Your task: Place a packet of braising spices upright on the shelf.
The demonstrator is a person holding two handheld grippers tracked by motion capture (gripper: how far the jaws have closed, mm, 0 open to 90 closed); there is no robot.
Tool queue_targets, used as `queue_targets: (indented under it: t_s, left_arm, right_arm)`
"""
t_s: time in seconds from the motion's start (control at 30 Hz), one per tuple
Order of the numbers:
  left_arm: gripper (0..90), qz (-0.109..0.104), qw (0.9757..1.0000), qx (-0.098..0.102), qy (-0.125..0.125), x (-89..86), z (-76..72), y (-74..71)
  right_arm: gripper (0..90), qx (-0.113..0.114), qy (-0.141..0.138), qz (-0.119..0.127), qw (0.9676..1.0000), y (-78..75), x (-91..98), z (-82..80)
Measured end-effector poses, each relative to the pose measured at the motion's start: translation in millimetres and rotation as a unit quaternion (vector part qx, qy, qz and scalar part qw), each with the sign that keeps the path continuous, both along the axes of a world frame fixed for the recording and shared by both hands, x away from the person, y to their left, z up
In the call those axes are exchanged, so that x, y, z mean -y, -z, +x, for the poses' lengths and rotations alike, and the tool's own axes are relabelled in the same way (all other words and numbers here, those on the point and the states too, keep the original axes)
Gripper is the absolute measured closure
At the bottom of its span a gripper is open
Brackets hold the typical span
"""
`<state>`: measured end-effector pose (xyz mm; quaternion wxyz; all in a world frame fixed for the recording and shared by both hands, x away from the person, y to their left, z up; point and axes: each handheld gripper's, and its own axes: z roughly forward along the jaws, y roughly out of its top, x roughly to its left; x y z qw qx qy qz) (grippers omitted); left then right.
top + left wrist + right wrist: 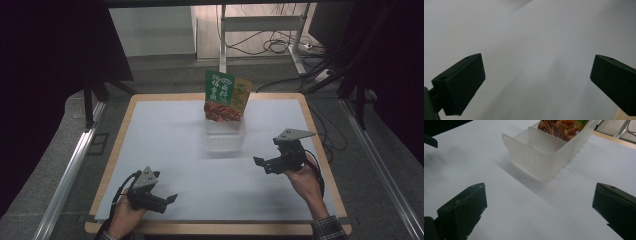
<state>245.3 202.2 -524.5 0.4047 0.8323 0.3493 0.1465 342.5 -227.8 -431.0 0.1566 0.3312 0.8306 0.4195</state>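
Observation:
A clear plastic bin (225, 137) (546, 157) with a divider stands at the table's middle back. A green and red snack bag (226, 98) (559, 126) stands upright in its far compartment; the near compartment looks empty. My right gripper (264, 164) (539, 212) hovers open to the right of the bin, jaws wide apart and pointing at it with nothing between them. My left gripper (170, 200) (537, 85) rests open near the front left of the table, over bare white surface.
The white table top (165, 145) has a wooden rim (112, 165). Beyond it stand a metal frame (222, 35) and cables on the floor (272, 45). Dark curtains flank both sides. An aluminium rail (65, 180) runs along the left.

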Motion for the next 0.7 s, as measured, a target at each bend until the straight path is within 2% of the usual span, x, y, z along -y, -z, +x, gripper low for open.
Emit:
queue_targets:
  t_s: [0.37,0.5,0.7]
  left_arm:
    - [0.0,0.002,1.0000,-0.003,0.000,0.2,-0.2,-0.2]
    - [0.0,0.009,1.0000,-0.002,0.002,1.6,-0.5,0.4]
    - [0.0,0.013,0.9999,0.001,0.002,1.4,-0.6,0.2]
  right_arm:
    - [0.0,0.008,0.010,0.003,0.9999,2.4,12.3,-13.5]
    - [0.0,0.015,0.016,0.002,0.9998,3.4,18.0,-20.5]
    - [0.0,0.013,0.024,0.003,0.9996,7.1,28.0,-31.7]
